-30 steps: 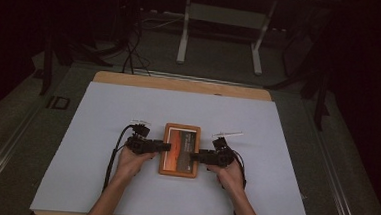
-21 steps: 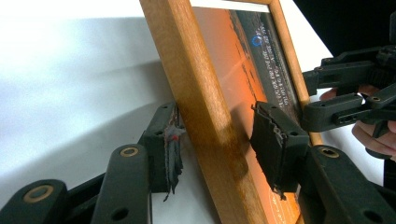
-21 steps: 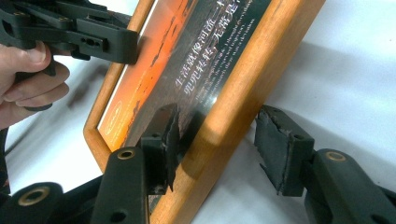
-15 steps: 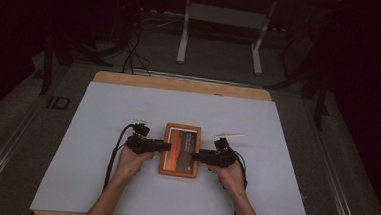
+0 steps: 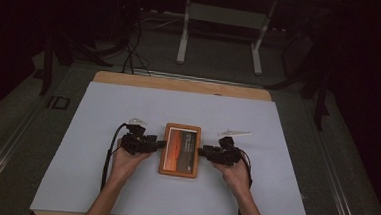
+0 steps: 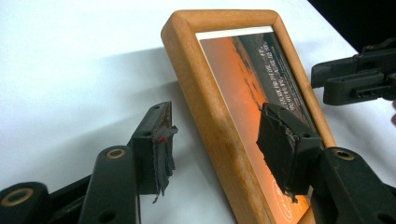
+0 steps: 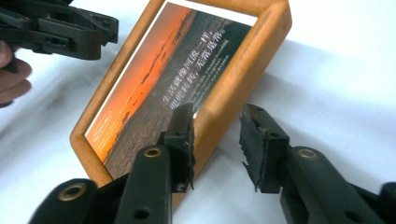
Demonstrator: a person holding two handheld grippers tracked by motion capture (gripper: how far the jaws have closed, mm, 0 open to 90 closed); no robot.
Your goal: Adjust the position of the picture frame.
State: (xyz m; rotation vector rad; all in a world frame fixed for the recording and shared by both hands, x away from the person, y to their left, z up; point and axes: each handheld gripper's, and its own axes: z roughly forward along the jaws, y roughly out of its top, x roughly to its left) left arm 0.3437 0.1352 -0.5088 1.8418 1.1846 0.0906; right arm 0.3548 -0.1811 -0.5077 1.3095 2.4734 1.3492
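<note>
A wooden picture frame (image 5: 180,150) with an orange sunset print lies flat on the white table cover. My left gripper (image 5: 161,145) reaches in from its left side. In the left gripper view (image 6: 222,135) the jaws straddle the frame's (image 6: 205,93) left rail; they have just been opening and stand clear of the wood. My right gripper (image 5: 202,151) reaches in from the right. In the right gripper view (image 7: 218,128) its jaws have just been closing with the frame's (image 7: 154,79) right rail between them. One pad lies over the print, and the outer pad (image 7: 257,135) stands off the rail.
The white cover (image 5: 99,172) spreads wide around the frame, with the wooden table edge (image 5: 180,84) at the far side. Beyond it stand a metal stand (image 5: 220,34) and floor cables (image 5: 132,49) in the dark.
Both hands and the frame keep their places at the middle of the table; no shift is plain from the high view.
</note>
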